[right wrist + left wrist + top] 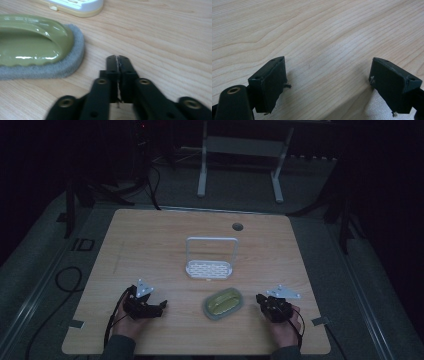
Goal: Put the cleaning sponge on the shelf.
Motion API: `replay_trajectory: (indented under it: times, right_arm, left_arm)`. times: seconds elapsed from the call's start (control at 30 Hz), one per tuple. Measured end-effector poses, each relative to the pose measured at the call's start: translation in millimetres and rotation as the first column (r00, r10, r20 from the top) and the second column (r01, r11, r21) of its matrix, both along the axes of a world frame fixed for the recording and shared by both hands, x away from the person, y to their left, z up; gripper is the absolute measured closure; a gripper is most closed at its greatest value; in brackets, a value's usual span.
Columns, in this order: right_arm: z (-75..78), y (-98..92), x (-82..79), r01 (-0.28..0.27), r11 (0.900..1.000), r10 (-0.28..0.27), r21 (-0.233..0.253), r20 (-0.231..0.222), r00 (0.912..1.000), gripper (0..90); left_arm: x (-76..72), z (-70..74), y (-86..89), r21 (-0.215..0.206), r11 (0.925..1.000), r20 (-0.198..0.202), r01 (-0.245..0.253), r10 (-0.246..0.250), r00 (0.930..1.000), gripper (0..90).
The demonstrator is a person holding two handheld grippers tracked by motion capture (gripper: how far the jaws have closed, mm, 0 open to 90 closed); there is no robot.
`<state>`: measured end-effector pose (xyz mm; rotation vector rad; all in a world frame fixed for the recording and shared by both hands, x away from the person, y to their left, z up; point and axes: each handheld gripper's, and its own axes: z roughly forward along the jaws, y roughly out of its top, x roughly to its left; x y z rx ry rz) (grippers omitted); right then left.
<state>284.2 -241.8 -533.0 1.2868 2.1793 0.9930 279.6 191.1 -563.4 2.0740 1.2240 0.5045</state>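
An oval scrub sponge (223, 302) with a green plastic handle and grey pad lies flat near the table's front middle. In the right gripper view the sponge (37, 47) sits just left of my right gripper (117, 58), whose jaws are pressed together with nothing between them. That right gripper (261, 298) rests low, right of the sponge. My left gripper (161, 306) is left of the sponge, pointing toward it; the left gripper (328, 75) has its jaws wide apart over bare wood. A white slotted rack (210, 268) with a tall wire handle stands behind the sponge.
The wooden table (150, 240) has a round cable hole (237, 226) at its far edge. Tape marks (320, 321) sit at the front corners. A white metal frame (240, 150) stands on the floor beyond, and cables (65, 280) trail at left.
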Motion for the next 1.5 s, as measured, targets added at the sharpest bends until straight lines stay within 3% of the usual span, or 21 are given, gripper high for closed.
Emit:
replay_trajectory:
  times: [0.33, 0.7, 0.9, 1.3, 1.5]
  right_arm:
    - [2.1, 21.6, 23.3, -0.068, 0.997, 0.067, -0.042, -0.017, 0.9976, 89.9]
    - [6.2, 44.6, 48.2, -0.141, 0.99, 0.141, -0.012, -0.031, 0.9895, 89.7]
    - [2.0, 53.3, 49.2, -0.161, 0.987, 0.16, -0.019, -0.044, 0.9861, 89.7]
    - [-0.2, 49.9, 41.5, -0.174, 0.984, 0.172, -0.029, -0.062, 0.9832, 89.7]
    - [0.0, 45.5, 25.7, -0.184, 0.982, 0.181, -0.051, -0.055, 0.982, 89.6]
  left_arm:
    - [0.0, 0.0, 0.0, 0.0, 1.0, 0.0, 0.0, 0.0, 1.0, 14.6]
    - [0.0, 0.0, 0.0, 0.0, 1.0, 0.0, 0.0, 0.0, 1.0, 14.6]
    - [0.0, 0.0, 0.0, 0.0, 1.0, 0.0, 0.0, 0.0, 1.0, 14.6]
    - [0.0, 0.0, 0.0, 0.0, 1.0, 0.0, 0.0, 0.0, 1.0, 14.6]
    - [0.0, 0.0, 0.0, 0.0, 1.0, 0.0, 0.0, 0.0, 1.0, 14.6]
